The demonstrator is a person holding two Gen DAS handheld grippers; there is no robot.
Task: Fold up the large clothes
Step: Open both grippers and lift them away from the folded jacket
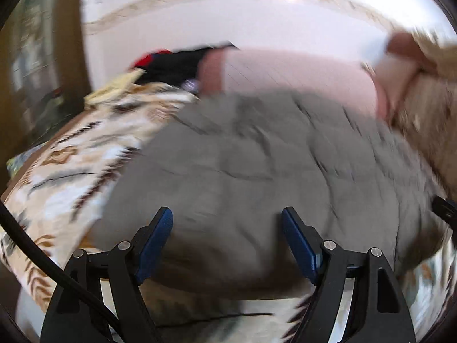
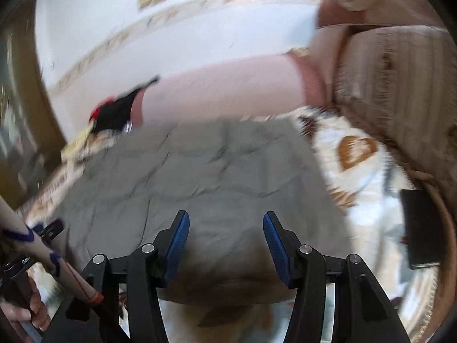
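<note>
Looking over the bed, I take the patterned bedspread (image 1: pixel 71 154) as my landmark, because everything lies on it. On its middle lies the grey garment (image 1: pixel 242 157), spread fairly flat with soft creases, I think so that its edges can be reached for folding. At the far end of the bedspread a long pink pillow (image 1: pixel 285 74) lies across, and beside that a black and red item (image 1: pixel 174 63) is bunched up; what it is I cannot tell. Above the garment's near edge my left gripper (image 1: pixel 227 243) has its jaws wide apart and empty. My right gripper (image 2: pixel 225 245) is also apart with nothing between. Both pictures are blurred, so fine details stay uncertain.
</note>
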